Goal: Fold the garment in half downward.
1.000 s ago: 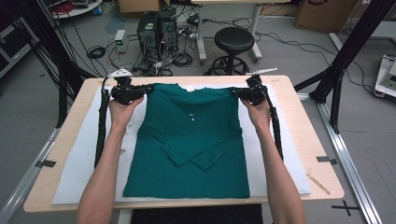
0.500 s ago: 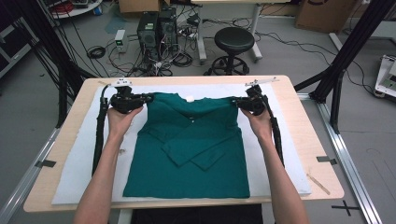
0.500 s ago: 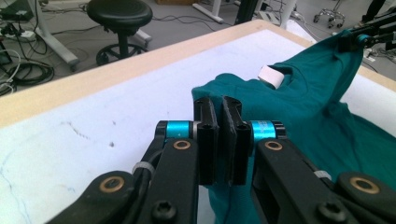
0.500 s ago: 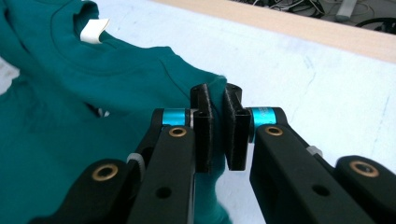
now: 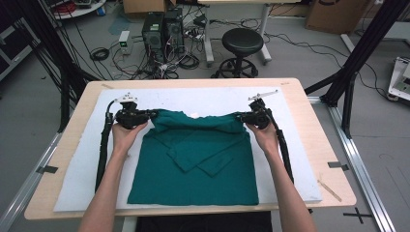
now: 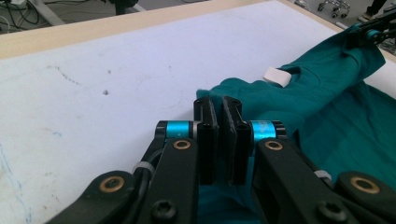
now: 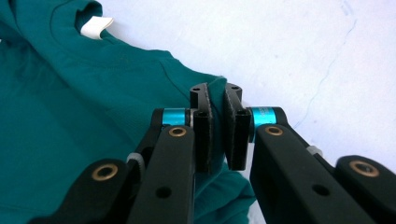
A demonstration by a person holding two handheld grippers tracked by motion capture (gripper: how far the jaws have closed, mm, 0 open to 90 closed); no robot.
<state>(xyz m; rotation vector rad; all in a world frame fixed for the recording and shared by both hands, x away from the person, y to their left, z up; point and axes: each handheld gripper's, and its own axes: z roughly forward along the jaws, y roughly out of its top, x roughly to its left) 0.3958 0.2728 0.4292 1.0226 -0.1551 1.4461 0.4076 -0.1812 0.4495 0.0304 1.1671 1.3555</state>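
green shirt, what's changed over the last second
Both grippers, left and right, have drawn the green shirt's shoulder edge toward the person, so the top now folds over the body. Both stayed clamped on the cloth; the hem and folded sleeves kept their place on the white mat.

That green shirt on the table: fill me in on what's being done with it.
A person is folding a green shirt on a white mat that covers a wooden table. The left hand-held gripper and the right hand-held gripper are each shut on a shoulder corner, one at either end of the collar edge. That top edge is lifted and bunched, while the sleeves lie folded across the body and the hem lies flat on the mat.
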